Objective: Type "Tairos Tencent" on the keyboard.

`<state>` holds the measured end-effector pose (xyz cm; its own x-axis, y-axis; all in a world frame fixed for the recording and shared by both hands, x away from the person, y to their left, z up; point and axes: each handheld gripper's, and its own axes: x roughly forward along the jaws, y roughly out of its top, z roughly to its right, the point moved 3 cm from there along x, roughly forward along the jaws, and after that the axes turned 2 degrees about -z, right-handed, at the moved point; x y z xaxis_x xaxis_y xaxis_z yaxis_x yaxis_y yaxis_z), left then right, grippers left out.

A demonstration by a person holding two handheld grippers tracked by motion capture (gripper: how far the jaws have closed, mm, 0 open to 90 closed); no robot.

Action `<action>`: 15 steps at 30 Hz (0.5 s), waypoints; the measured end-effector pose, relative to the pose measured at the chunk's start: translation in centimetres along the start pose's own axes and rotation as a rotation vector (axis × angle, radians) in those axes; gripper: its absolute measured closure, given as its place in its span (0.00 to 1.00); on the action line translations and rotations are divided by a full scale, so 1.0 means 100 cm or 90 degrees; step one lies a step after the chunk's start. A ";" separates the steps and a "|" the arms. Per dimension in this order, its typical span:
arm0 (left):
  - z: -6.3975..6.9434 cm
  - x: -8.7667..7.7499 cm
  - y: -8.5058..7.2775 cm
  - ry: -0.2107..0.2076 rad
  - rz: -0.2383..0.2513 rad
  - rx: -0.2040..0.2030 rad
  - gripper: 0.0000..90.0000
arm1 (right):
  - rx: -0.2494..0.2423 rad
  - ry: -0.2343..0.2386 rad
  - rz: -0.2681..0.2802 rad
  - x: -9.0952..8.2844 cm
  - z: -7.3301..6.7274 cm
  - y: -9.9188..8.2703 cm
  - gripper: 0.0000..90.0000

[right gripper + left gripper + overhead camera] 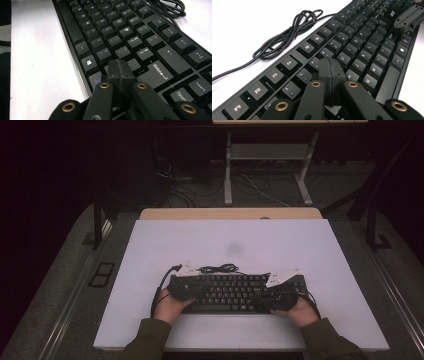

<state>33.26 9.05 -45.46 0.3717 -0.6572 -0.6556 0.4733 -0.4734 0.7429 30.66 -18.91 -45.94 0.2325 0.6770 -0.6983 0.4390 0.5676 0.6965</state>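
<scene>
A black keyboard (232, 292) lies near the front edge of the white table top (230, 245). Its thin black cable (220, 268) is coiled just behind it. My left gripper (192, 290) is over the keyboard's left part. In the left gripper view its jaws (329, 63) are pressed together with nothing between them, tips low over the letter keys (352, 51). My right gripper (270, 295) is over the right part. Its jaws (120, 66) are shut and empty, close above the keys beside the Enter key (156, 72). Whether either tip touches a key I cannot tell.
The coiled cable (287, 35) lies on the white surface behind the function row. Bare table top stretches behind the keyboard and to both sides. Beyond the table's far wooden edge (230, 213) stand a desk frame (270, 155) and loose floor cables.
</scene>
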 end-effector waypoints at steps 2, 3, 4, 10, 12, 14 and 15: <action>0.001 -0.001 0.000 -0.002 0.002 0.002 0.99 | -0.001 0.000 0.000 0.000 0.000 0.000 0.99; 0.001 -0.001 0.000 -0.004 0.004 0.002 0.99 | -0.001 0.000 0.000 0.000 0.000 0.000 0.99; 0.001 -0.002 0.001 -0.005 0.006 0.003 0.98 | -0.001 0.000 0.000 0.000 0.000 0.000 0.99; -0.001 -0.010 -0.002 -0.005 0.018 0.000 0.80 | -0.001 0.000 0.000 0.000 0.000 0.000 0.99; -0.001 -0.012 -0.002 -0.007 0.024 -0.004 0.76 | -0.001 0.000 -0.001 0.000 0.000 0.000 0.99; -0.002 -0.015 -0.003 -0.007 0.028 0.001 0.70 | -0.002 0.000 -0.001 0.000 0.000 0.000 0.99; -0.002 -0.016 -0.004 -0.008 0.029 -0.003 0.67 | -0.002 0.000 -0.001 0.000 0.000 0.000 0.99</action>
<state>32.59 10.40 -44.69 0.3830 -0.6855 -0.6192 0.4592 -0.4403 0.7715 30.67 -18.91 -45.93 0.2326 0.6761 -0.6991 0.4367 0.5697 0.6962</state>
